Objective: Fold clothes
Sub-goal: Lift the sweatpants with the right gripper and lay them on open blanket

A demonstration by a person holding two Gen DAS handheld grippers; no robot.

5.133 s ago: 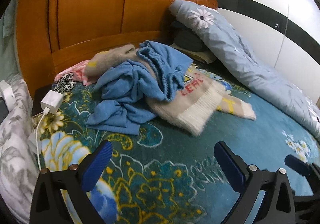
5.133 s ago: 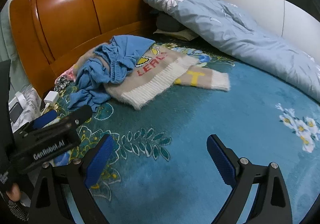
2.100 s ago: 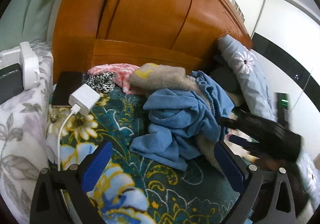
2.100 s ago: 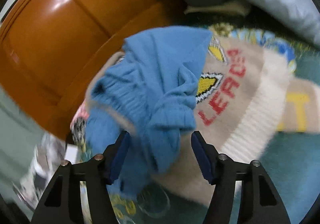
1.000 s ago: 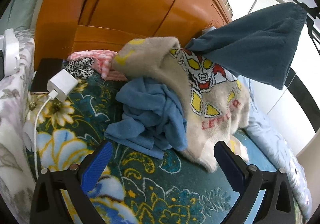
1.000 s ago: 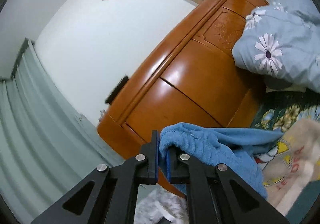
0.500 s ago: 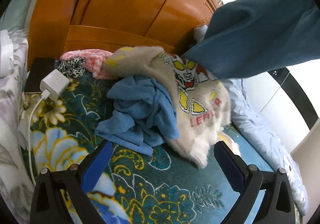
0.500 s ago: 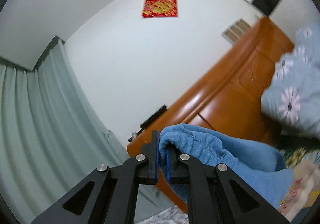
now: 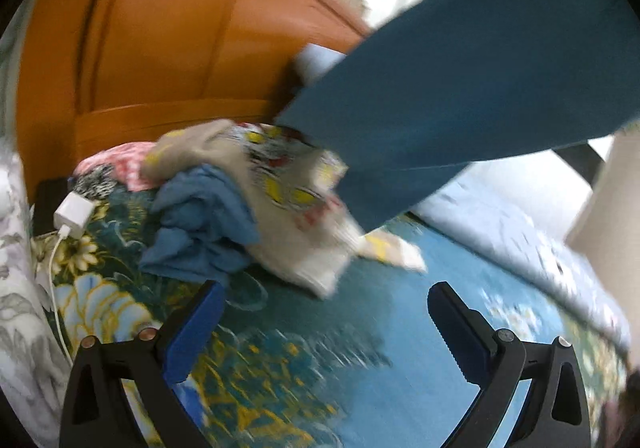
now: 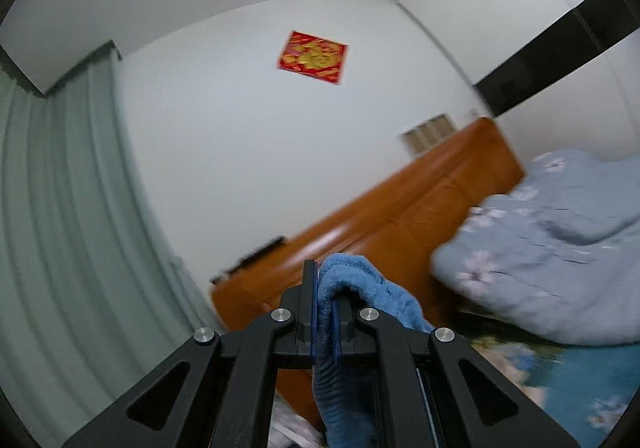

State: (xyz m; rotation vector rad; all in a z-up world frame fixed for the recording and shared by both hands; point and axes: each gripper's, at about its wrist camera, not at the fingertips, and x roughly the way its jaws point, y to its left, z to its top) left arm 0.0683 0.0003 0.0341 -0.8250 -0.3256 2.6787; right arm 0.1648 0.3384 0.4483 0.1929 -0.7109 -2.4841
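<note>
While our right tongs (image 10: 325, 304) pinch the blue garment (image 9: 480, 88) high at twelve o'clock, clear of the bed (image 9: 380, 328) so it hangs free, our left tongs (image 9: 324, 324) gape empty at six, probably ready to catch a lower corner.

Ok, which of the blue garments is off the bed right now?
The large blue garment, clamped in the right gripper and hanging in the air. The other blue garment lies crumpled on the bed beside the beige sweater.
</note>
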